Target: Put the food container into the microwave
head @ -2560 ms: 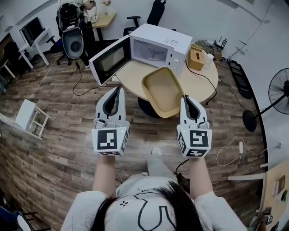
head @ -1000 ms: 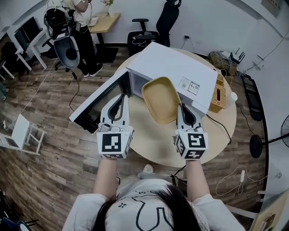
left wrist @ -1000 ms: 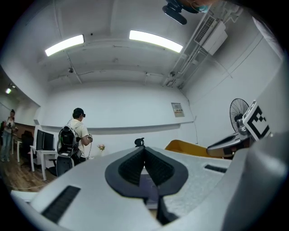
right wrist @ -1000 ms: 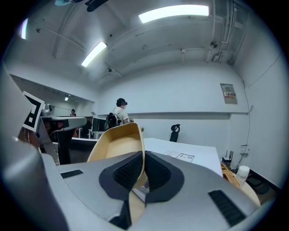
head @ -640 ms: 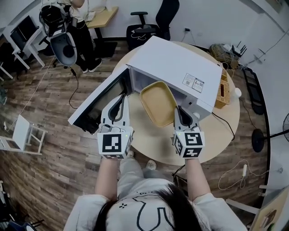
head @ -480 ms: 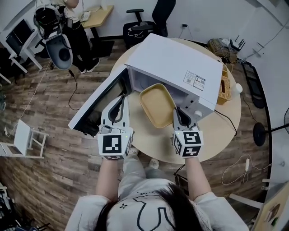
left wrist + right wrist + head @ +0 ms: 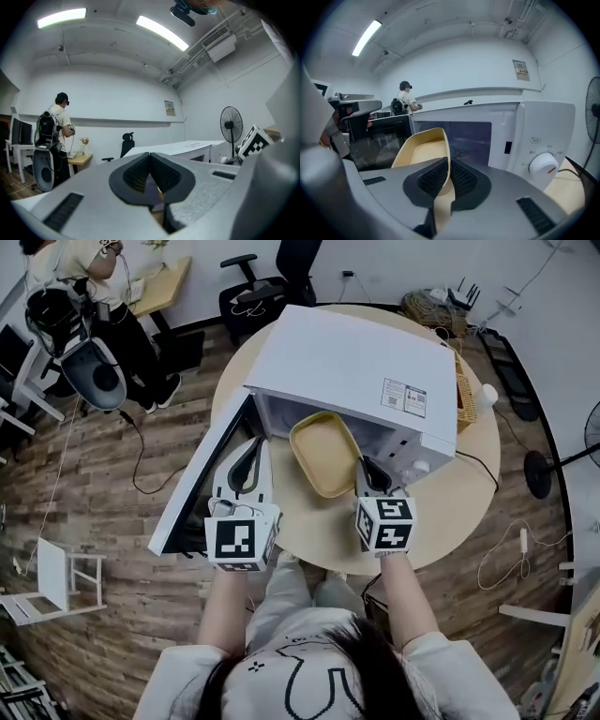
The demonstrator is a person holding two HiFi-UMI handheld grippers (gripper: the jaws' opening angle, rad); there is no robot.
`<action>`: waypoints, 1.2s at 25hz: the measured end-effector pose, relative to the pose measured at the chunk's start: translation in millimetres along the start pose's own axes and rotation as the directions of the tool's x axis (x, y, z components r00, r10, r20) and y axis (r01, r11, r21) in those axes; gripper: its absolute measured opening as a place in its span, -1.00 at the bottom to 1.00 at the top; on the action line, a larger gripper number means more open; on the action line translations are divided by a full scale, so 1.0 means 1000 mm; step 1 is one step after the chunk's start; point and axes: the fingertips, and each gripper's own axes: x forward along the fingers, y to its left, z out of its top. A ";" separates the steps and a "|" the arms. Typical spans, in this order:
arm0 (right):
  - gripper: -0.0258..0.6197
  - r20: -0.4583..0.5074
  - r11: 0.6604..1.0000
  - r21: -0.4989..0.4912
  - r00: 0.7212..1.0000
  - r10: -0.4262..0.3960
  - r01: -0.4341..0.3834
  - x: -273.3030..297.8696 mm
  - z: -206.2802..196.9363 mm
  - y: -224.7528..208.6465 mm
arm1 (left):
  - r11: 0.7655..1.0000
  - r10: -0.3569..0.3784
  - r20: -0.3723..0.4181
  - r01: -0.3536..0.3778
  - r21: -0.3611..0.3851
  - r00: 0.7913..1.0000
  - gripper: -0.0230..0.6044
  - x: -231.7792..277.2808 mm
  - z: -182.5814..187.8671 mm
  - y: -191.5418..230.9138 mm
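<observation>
A pale yellow food container (image 7: 323, 454) hangs tilted in front of the open mouth of the white microwave (image 7: 347, 362). My right gripper (image 7: 368, 468) is shut on its near right rim. In the right gripper view the container's wall (image 7: 423, 152) is pinched between the pads of the right gripper (image 7: 449, 161), with the microwave cavity (image 7: 461, 138) straight ahead. The microwave door (image 7: 202, 479) swings open to the left. My left gripper (image 7: 248, 454) sits beside that door, left of the container, shut on nothing; the left gripper (image 7: 150, 180) shows its pads meeting.
The microwave stands on a round wooden table (image 7: 450, 474), with a woven box (image 7: 461, 390) behind its right end. The control dial (image 7: 543, 165) is right of the cavity. An office chair (image 7: 267, 277) and a person (image 7: 56, 268) are beyond; a white stool (image 7: 56, 577) stands at left.
Both grippers have sunk and drawn closer to the microwave. The container has come down from above the microwave's top to the level of the open cavity.
</observation>
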 end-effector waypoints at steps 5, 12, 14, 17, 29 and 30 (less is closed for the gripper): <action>-0.80 -0.034 0.989 0.124 0.996 -0.077 0.080 0.022 -0.007 -0.008 | 0.997 -0.070 0.024 0.070 -0.010 0.997 -0.90 0.013 0.003 0.006; -0.80 -0.085 0.938 0.273 0.976 -0.198 0.214 0.057 -0.010 -0.032 | 0.995 -0.103 0.041 0.103 0.012 0.994 -0.90 0.033 0.008 0.016; -0.80 -0.086 0.929 0.285 0.971 -0.221 0.236 0.066 -0.008 -0.034 | 0.993 -0.114 0.050 0.113 0.018 0.992 -0.90 0.036 0.011 0.019; -0.80 -0.089 0.918 0.300 0.966 -0.245 0.260 0.080 -0.007 -0.035 | 0.993 -0.119 0.069 0.118 0.022 0.990 -0.90 0.041 0.017 0.023; -0.80 -0.120 0.863 0.372 0.940 -0.319 0.340 0.127 -0.013 -0.055 | 0.990 -0.140 0.107 0.136 0.044 0.984 -0.90 0.055 0.040 0.029; -0.80 -0.126 0.853 0.387 0.937 -0.326 0.349 0.128 -0.014 -0.057 | 0.990 -0.141 0.109 0.137 0.042 0.984 -0.90 0.056 0.041 0.030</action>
